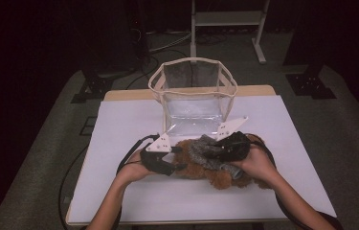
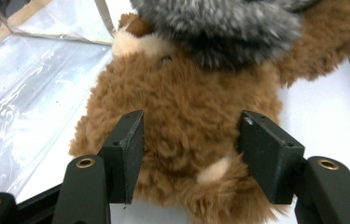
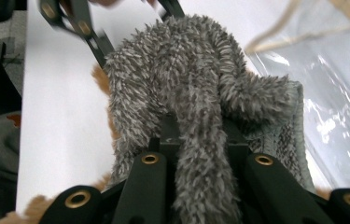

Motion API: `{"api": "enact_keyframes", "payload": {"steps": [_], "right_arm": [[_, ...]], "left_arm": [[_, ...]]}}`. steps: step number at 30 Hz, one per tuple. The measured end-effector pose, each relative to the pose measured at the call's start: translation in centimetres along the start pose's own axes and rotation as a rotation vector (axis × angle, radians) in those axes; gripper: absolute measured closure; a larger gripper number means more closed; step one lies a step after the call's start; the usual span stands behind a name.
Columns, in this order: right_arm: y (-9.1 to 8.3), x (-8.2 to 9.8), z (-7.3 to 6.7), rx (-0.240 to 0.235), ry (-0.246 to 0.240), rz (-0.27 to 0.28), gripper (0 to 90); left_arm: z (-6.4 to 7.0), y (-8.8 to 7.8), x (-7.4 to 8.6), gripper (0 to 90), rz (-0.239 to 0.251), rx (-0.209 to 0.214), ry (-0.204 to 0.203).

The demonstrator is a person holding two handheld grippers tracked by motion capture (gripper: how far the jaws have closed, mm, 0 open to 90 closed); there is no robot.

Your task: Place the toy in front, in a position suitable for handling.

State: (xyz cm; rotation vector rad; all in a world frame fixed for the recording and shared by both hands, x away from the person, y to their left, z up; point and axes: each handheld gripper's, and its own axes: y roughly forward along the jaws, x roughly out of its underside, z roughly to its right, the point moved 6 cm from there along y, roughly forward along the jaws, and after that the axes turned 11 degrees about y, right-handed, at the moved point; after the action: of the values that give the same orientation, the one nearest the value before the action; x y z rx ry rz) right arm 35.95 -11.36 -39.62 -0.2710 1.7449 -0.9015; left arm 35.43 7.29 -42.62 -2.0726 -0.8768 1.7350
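A brown plush toy [image 1: 215,178] [image 2: 182,102] lies on the white table [image 1: 134,124], with a grey fuzzy cloth [image 1: 198,149] [image 2: 219,23] [image 3: 177,74] draped over its upper part. My left gripper [image 1: 179,165] [image 2: 189,154] comes in from the left. Its jaws stand on either side of the toy's brown body and press into the fur. My right gripper [image 1: 213,152] [image 3: 200,135] reaches in from the right, shut on a fold of the grey cloth that runs back between its jaws. The left gripper [image 3: 77,23] also appears beyond the cloth in the right gripper view.
A clear plastic bag with a beige rim [image 1: 191,61] stands open just behind the toy, its wall [image 2: 32,93] [image 3: 336,107] close to both grippers. Bare white table lies to the left, right and front. Cables loop beside each hand.
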Motion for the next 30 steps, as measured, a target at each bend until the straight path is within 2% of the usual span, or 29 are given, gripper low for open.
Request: {"api": "enact_keyframes", "payload": {"steps": [3,4,6,10,14,17,19,23,25,27,30], "right_arm": [[-0.5,0.6,0.4,-0.006,0.035,-0.010,75.5],[-0.6,0.6,0.3,-0.007,0.028,-0.011,75.5],[-0.9,0.1,-0.1,-0.012,0.012,-0.011,75.5],[-1.1,-1.7,-1.3,-0.043,-0.023,0.015,75.5],[0.3,-2.9,-2.2,-0.070,-0.056,0.000,75.5],[1.6,-2.2,-2.2,-0.079,-0.043,-0.027,75.5],[1.7,-1.6,-2.2,-0.084,-0.031,-0.027,75.5],[0.9,-0.4,-1.9,-0.055,-0.049,-0.049,75.5],[0.3,-0.1,-1.7,-0.048,-0.037,-0.058,75.5],[0.0,-0.3,-1.8,-0.051,-0.025,-0.045,75.5],[0.0,-1.1,-2.0,-0.046,-0.036,-0.035,75.5]], "left_arm": [[0.0,0.0,0.2,42.1,0.003,-0.002,-0.008],[-0.1,0.3,0.3,43.1,0.003,-0.012,-0.006],[0.0,0.7,0.2,43.2,0.000,-0.005,-0.005],[0.0,0.9,0.0,43.4,0.002,-0.015,0.002],[0.0,0.8,0.1,43.5,0.001,-0.019,0.005],[0.0,0.6,0.1,42.9,0.005,-0.019,0.008],[-0.1,0.3,0.2,42.8,0.009,-0.019,0.005],[-0.3,0.1,0.3,42.5,0.009,-0.022,-0.005],[-0.2,0.3,0.3,42.8,0.011,-0.010,-0.013],[0.0,0.8,0.3,42.9,0.014,0.000,-0.018],[0.1,0.9,0.3,42.9,0.012,0.001,-0.013]]}}
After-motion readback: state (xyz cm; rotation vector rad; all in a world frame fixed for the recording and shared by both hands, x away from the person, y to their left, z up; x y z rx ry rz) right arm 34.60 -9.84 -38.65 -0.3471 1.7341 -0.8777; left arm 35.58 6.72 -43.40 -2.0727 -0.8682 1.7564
